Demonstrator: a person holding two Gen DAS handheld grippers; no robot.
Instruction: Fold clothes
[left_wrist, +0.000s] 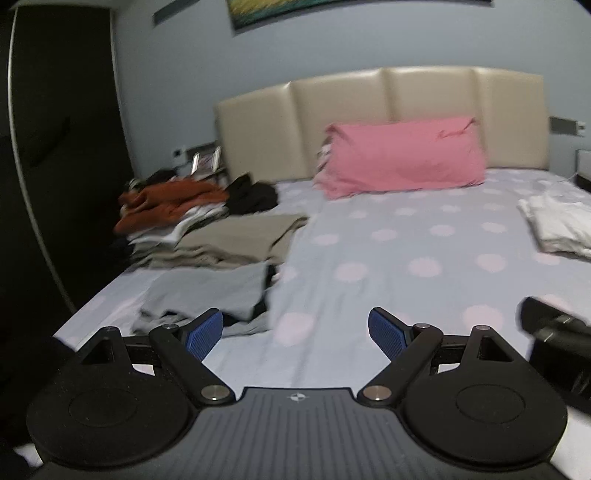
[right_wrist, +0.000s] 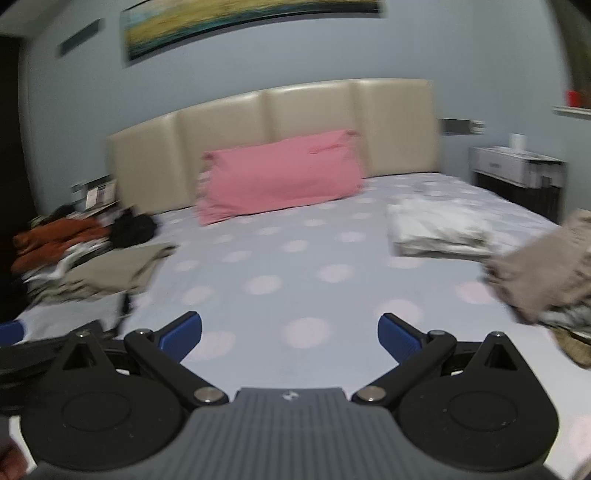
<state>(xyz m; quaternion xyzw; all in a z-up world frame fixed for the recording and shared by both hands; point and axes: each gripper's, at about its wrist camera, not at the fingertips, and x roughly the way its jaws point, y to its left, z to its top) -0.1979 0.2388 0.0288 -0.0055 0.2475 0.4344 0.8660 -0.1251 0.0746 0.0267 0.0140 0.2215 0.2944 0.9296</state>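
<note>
My left gripper (left_wrist: 295, 332) is open and empty above the near edge of the bed (left_wrist: 388, 258). A grey garment (left_wrist: 214, 295) lies just ahead to its left, with a folded beige garment (left_wrist: 240, 236) and a pile of orange, white and black clothes (left_wrist: 173, 203) behind it. My right gripper (right_wrist: 290, 334) is open and empty over the spotted sheet (right_wrist: 295, 266). A folded white stack (right_wrist: 439, 229) lies ahead to the right, and a crumpled beige-grey heap (right_wrist: 543, 277) at the right edge. The beige garment (right_wrist: 114, 273) shows at the left.
A pink pillow (left_wrist: 402, 162) leans on the cream headboard (left_wrist: 369, 110). A dark wardrobe (left_wrist: 62, 147) stands left of the bed. A nightstand (right_wrist: 517, 173) stands at the right. The right gripper's body (left_wrist: 557, 339) shows at the left wrist view's right edge.
</note>
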